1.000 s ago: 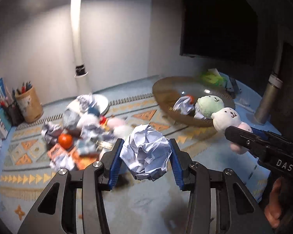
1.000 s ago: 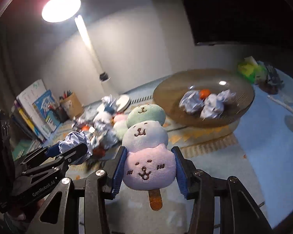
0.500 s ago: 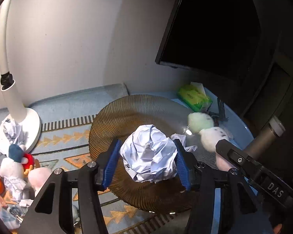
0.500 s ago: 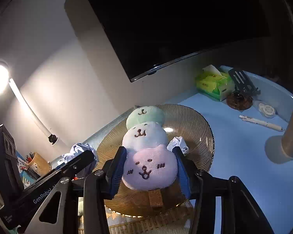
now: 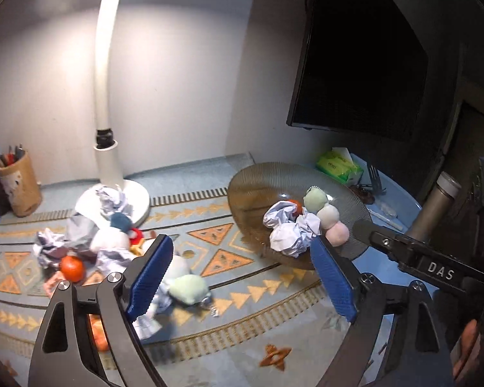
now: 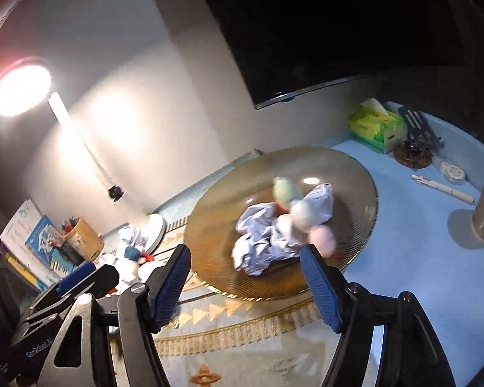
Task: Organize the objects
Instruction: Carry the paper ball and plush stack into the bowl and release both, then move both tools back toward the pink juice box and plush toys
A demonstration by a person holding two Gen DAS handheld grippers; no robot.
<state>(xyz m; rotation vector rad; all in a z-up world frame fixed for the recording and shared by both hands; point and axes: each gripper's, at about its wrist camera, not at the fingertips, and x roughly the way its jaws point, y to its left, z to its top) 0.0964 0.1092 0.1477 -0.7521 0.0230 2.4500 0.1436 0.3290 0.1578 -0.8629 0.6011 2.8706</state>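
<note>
From the left wrist, the left gripper (image 5: 238, 277) has just been opening and stands wide and empty; the crumpled paper (image 5: 287, 229) lies in the brown plate (image 5: 251, 187), and the other tool reads "DAS". From the right wrist, the right gripper (image 6: 245, 287), its jaws just opened, holds nothing, the plush skewer (image 6: 301, 213) lies on the plate (image 6: 216, 225), and the left tool reads "GenRobot.AI".

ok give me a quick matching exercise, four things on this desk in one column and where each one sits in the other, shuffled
Things:
1. three-ball plush
2. orange ball
3. green tissue pack
4. pen cup

Places:
a. far left by the wall
b. in the brown dish
c. behind the dish, under the dark screen
d. in the pile on the patterned mat

Pairs: 1-b, 2-d, 3-c, 4-a
</note>
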